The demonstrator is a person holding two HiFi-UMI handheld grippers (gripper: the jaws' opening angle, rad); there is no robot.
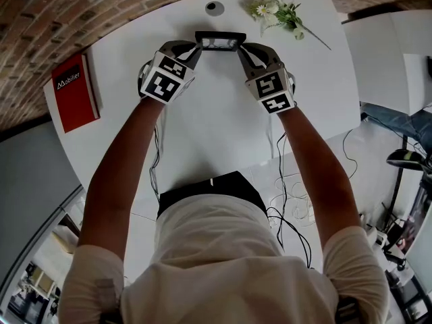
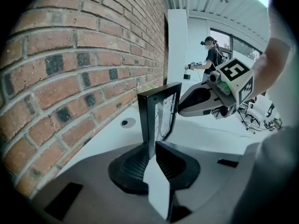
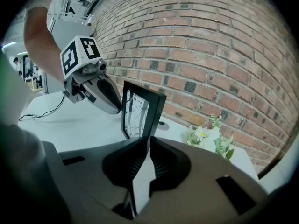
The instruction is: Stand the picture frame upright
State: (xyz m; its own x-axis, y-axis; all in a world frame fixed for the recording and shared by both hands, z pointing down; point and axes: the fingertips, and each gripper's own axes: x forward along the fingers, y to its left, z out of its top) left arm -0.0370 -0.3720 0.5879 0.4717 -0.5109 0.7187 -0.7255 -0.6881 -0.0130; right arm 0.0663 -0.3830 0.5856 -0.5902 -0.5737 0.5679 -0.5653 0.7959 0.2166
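A black picture frame (image 1: 220,40) stands on edge at the far side of the white table (image 1: 209,127), close to the brick wall. My left gripper (image 1: 196,50) is shut on its left edge, and my right gripper (image 1: 241,51) is shut on its right edge. In the left gripper view the frame (image 2: 159,118) rises upright from between the pads of my left gripper (image 2: 152,155), with the right gripper's finger (image 2: 201,101) against its far edge. In the right gripper view the frame (image 3: 140,113) stands upright in my right gripper (image 3: 148,146), with the left gripper's finger (image 3: 105,97) touching its far side.
A red book (image 1: 75,92) lies at the table's left edge. A spray of white flowers (image 1: 278,11) lies at the far right, beside a round cable hole (image 1: 214,7). Cables (image 1: 287,194) trail off the near right side. A brick wall (image 2: 70,69) runs along the table's far side.
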